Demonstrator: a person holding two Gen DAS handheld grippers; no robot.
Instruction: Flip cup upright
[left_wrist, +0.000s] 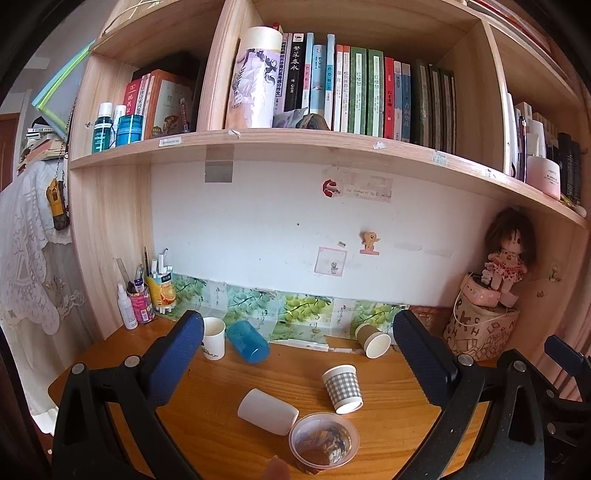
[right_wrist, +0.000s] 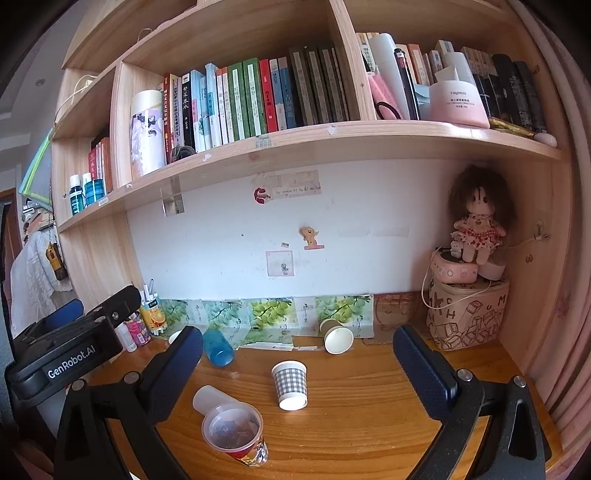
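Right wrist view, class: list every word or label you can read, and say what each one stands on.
"GenRobot.AI": white letters on the left gripper body.
"YAQINUO": on the pink jar on the shelf; the lines under it are too small.
"H", "M": loose letters on the printed box under the doll.
Wall note: handwritten, too blurred.
Book spines: Chinese titles, too small.
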